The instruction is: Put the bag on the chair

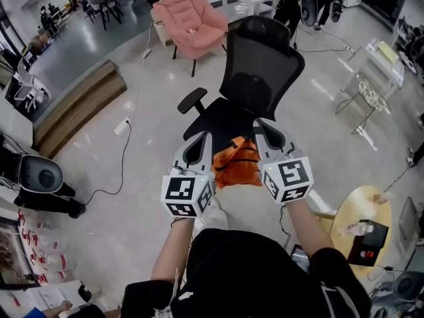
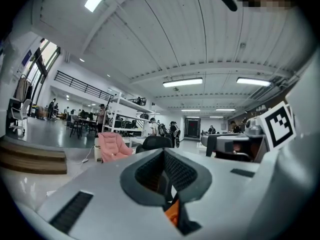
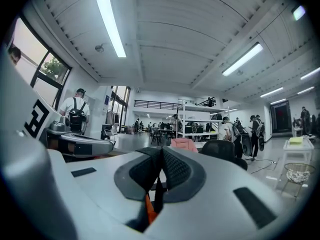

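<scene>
Held: orange bag [image 1: 238, 169], slung between left claw [image 1: 197, 144] and right claw [image 1: 268, 136], each pinching it tight. At 12 o'clock from it, close: black chair [image 1: 258, 71].

Glossy floor [image 1: 165, 131], black office chair [image 1: 258, 65], pink armchair [image 1: 192, 18]

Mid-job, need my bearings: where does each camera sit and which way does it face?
Head view: on the person's head, steeply down at black chair, orange bag; forearms, left tongs, right tongs show.
Left gripper view: on left tongs, level toward the chair; jaws shut on the bag.
Right gripper view: on right tongs, level, same way; jaws shut on the bag.
Shared: chair, bag, pink armchair in all three.
</scene>
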